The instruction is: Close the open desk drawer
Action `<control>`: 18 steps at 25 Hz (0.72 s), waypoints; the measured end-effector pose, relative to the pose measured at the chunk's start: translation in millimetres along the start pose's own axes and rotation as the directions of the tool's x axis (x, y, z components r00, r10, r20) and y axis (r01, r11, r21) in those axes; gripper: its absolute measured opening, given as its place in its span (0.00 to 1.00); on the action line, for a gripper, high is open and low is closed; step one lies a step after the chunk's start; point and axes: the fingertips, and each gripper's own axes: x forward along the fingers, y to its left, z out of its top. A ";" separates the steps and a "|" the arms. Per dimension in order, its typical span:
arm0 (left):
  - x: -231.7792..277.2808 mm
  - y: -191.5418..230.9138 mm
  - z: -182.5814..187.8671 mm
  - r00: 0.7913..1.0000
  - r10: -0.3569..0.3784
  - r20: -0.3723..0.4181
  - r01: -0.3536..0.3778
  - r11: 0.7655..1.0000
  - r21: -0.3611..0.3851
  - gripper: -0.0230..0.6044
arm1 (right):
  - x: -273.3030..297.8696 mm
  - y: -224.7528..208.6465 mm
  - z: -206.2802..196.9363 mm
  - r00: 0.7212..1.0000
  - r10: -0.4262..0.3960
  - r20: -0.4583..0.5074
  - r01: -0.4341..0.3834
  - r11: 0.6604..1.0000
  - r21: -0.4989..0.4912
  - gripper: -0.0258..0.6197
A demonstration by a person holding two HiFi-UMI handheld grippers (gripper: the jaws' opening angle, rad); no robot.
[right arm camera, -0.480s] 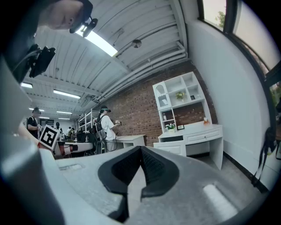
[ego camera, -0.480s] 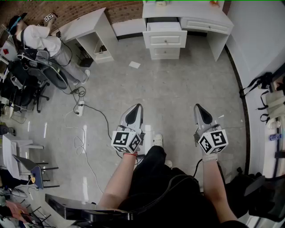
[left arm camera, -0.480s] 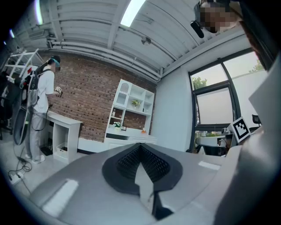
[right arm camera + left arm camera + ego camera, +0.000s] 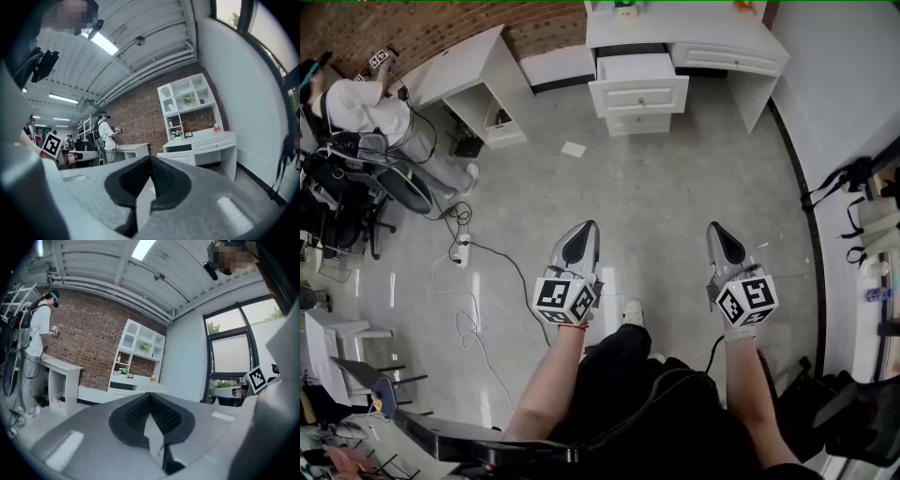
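Note:
The white desk (image 4: 694,36) stands against the far wall, well ahead of both grippers across the floor. Its top left drawer (image 4: 637,91) is pulled out, and the drawer beside it (image 4: 717,59) sits flush. My left gripper (image 4: 585,230) and right gripper (image 4: 715,229) are held side by side at waist height, pointing toward the desk, both shut with nothing in them. In the right gripper view the desk (image 4: 211,140) and its open drawer (image 4: 177,157) show above the shut gripper (image 4: 151,161). In the left gripper view the desk (image 4: 140,387) lies far beyond the shut gripper (image 4: 150,397).
A second white table (image 4: 464,70) stands at the back left, with a person (image 4: 356,108) beside it. Cables and a power strip (image 4: 459,251) lie on the floor at the left. A scrap of paper (image 4: 573,149) lies before the desk. A white wall (image 4: 853,84) runs along the right.
The desk and floor paper have shifted slightly left and down in the head view as I move. Both grippers keep their place and stay shut.

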 end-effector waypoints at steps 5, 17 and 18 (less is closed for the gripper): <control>31.0 34.7 8.2 1.000 -0.005 0.003 0.005 1.000 0.010 0.04 | 44.8 -4.8 0.8 1.000 -0.006 0.002 0.006 1.000 0.001 0.04; 79.2 77.7 15.1 0.999 -0.042 0.001 0.042 0.999 -0.001 0.04 | 104.1 -14.2 9.6 0.999 -0.037 0.030 0.036 0.998 0.046 0.04; 84.0 79.4 13.9 0.999 -0.044 -0.001 0.044 0.999 -0.003 0.04 | 108.2 -18.4 9.8 0.999 -0.041 0.032 0.039 0.998 0.049 0.04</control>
